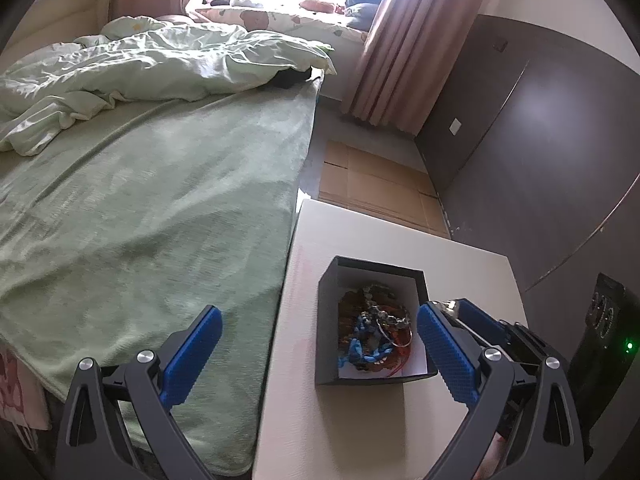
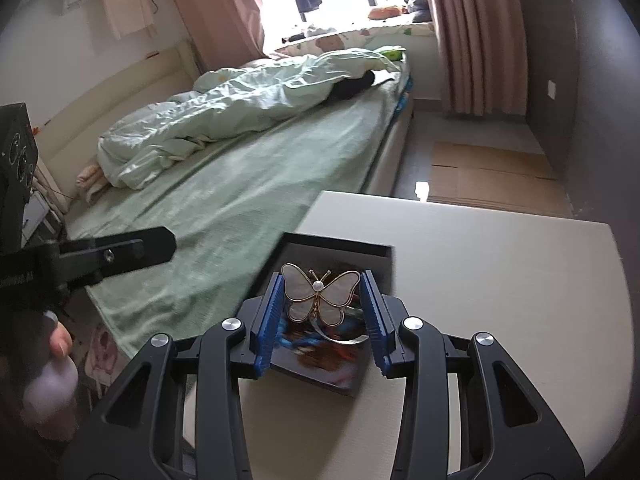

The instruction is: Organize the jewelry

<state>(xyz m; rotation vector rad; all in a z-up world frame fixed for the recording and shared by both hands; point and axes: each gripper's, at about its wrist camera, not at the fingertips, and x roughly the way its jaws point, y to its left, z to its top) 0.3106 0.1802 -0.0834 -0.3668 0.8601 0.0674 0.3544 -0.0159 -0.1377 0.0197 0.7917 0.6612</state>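
A black open box [image 1: 332, 364] stands on a cream table [image 1: 360, 432]; it holds a tangle of jewelry [image 1: 372, 336] with blue cord, beads and a silver bangle. My left gripper [image 1: 320, 320] is open and empty, its blue fingers wide apart on either side of the box, held above the table's left edge. My right gripper [image 2: 323, 300] is shut on a pearly butterfly brooch [image 2: 320, 294] with a gold rim, held just above the box [image 2: 340, 256]. The right gripper and brooch also show at the box's right wall in the left wrist view [image 1: 448, 305].
A bed with a green blanket [image 1: 160, 208] and a crumpled duvet [image 1: 152, 64] runs along the table's left side. Flattened cardboard [image 1: 372, 184] lies on the floor beyond the table. A dark wardrobe [image 1: 540, 152] stands to the right. Curtains [image 1: 400, 48] hang by the window.
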